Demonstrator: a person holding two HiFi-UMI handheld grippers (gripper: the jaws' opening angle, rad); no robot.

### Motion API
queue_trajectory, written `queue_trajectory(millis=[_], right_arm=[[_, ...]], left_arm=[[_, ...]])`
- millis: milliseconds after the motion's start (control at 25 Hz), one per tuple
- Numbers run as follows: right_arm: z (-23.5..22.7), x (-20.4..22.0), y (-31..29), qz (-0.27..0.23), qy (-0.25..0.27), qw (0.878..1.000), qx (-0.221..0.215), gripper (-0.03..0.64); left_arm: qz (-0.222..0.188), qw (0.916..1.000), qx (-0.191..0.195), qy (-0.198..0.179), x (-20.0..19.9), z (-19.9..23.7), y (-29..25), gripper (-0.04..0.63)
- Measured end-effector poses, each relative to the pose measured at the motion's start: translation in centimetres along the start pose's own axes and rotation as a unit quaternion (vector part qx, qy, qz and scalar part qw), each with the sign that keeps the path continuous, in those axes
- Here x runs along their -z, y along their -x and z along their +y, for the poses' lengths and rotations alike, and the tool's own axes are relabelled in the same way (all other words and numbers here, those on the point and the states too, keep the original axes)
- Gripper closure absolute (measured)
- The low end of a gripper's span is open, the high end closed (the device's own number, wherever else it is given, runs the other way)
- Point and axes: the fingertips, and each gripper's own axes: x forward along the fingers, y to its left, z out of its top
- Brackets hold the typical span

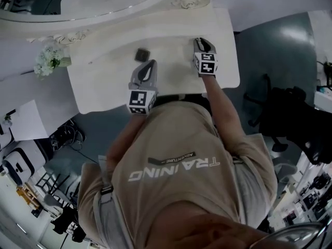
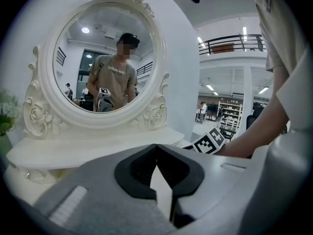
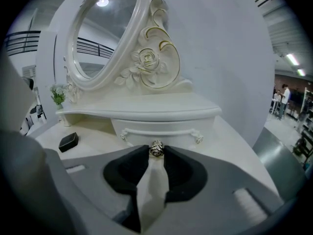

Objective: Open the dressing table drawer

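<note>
Right gripper (image 3: 156, 154) pinches the drawer knob (image 3: 156, 149) between its narrowed jaws, while left gripper (image 2: 156, 150) hovers closed on nothing.

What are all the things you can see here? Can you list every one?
Dressing table: one, white, under both grippers.
Mirror: one, oval, white carved frame, at the table's back.
Drawer: one, white, below the mirror's shelf.
Knob: one, silvery, on the drawer front.
Box: one, black, on the tabletop.
Flowers: one bunch, white and green, at the table's left end.
Left gripper: grey, jaws together, empty.
Right gripper: grey, jaws on the knob.
</note>
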Motion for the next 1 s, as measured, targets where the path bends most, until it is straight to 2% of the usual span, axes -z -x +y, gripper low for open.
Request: queue_trajectory(millis=[200,520,840,1000], right_arm=[[0.0,1.2,1.3,0.003,0.008,1.0,-0.011,0.512],[0.1,2.6,3.4,0.011,0.008,0.999,-0.04,0.512],[0.0,3.9,4.6,0.03,-0.007,0.998,-0.059,0.498],[0.0,5.0,6.7,0.04,-0.006,0.995,-0.088,0.495]], left_arm=[[-0.01,0.9995,-0.027,0.011,-0.6,-1.8,0.3,0.588],[-0.015,0.999,-0.042,0.009,-1.5,-4.7,1.3,0.588],[-0.019,0.9978,-0.062,0.013,-1.7,-6.1,1.9,0.588],[-0.033,0.9963,-0.079,0.01,-2.1,-6.0,2.1,0.588]])
